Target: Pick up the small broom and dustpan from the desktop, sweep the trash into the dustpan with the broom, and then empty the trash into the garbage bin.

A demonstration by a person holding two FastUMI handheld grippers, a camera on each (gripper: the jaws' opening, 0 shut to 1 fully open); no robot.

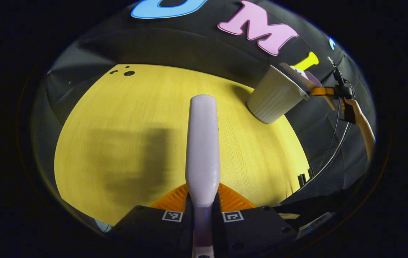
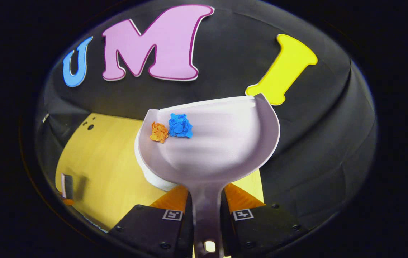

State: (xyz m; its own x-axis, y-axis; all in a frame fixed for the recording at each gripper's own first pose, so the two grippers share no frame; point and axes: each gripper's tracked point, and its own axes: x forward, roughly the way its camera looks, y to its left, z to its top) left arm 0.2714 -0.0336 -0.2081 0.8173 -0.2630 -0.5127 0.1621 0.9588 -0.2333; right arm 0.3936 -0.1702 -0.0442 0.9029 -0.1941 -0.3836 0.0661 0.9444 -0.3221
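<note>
Two paper wads [image 2: 171, 129] in dustpan [image 2: 225, 150]

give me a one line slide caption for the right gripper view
Right gripper holds the dustpan by its handle, raised over the bin's rim, with an orange scrap and a blue scrap inside.
</note>
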